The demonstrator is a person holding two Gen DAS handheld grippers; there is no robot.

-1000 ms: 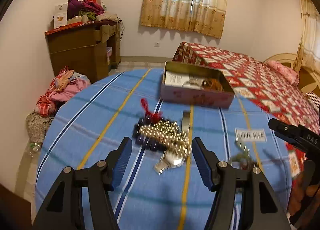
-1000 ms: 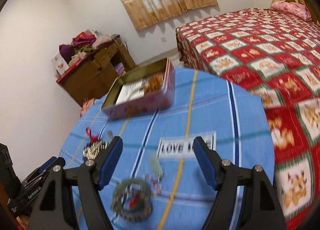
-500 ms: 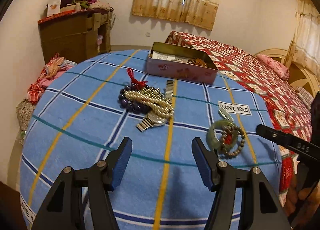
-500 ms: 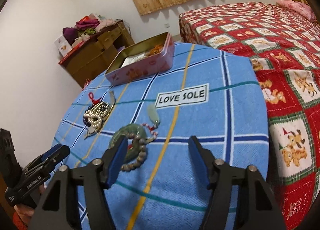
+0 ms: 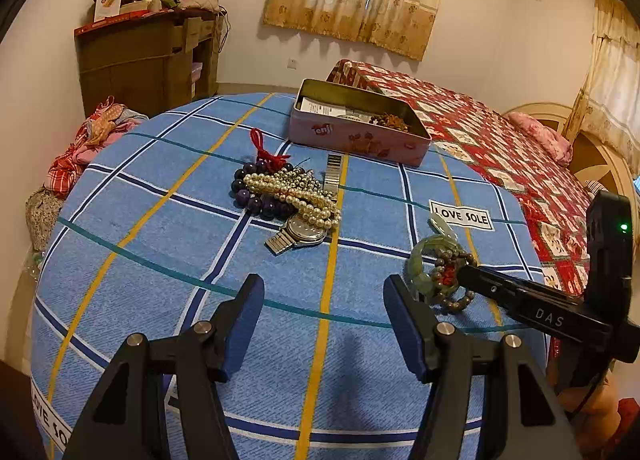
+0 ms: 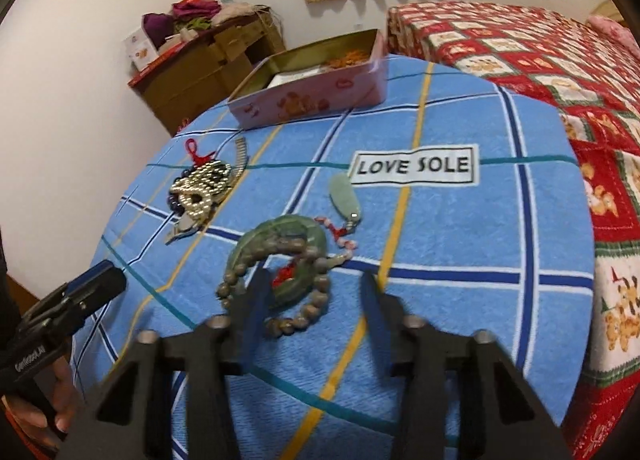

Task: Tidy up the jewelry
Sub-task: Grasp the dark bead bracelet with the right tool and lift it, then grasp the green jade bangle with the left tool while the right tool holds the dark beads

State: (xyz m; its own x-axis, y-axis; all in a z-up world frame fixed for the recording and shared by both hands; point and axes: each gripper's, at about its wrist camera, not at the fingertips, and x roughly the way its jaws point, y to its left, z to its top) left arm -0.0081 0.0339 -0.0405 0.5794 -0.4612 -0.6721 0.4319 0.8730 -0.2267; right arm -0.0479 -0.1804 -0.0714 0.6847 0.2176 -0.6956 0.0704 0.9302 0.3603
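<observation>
Most of the jewelry lies loose on the blue checked cloth [image 5: 160, 227], so the sorting looks barely begun. Nearest the right gripper [image 6: 310, 300] is a green jade bangle [image 6: 280, 236] with a brown bead bracelet [image 6: 256, 260] looped over it and a red knot showing inside the ring; a pale jade pendant [image 6: 345, 197] on a red-and-white cord rests just beside them, below the "LOVE SOLE" label [image 6: 414, 165]. The right gripper's fingers are spread, the left one lying over the bangle's near edge, and nothing is pinched between them (whether that finger touches the beads cannot be told, since the view is blurred).

Farther left sits a second heap: a pearl strand [image 5: 292, 195] piled on dark purple beads [image 5: 256, 199] with a red tassel [image 5: 266, 151], and a metal-band wristwatch [image 5: 304, 227] partly under the pearls. The left gripper [image 5: 324, 316] hangs above bare cloth near that heap, spread wide and empty.

At the far side of the cloth stands the open pink tin [image 5: 352, 139], which holds a paper card and one brownish tangle of beads, apparently the only piece put away. By this reckoning both heaps remain to be lifted into the tin, and the bangle group seems to be the next pick.

Beyond are the red patterned bed [image 5: 500, 131] and a wooden cabinet [image 5: 144, 59].
</observation>
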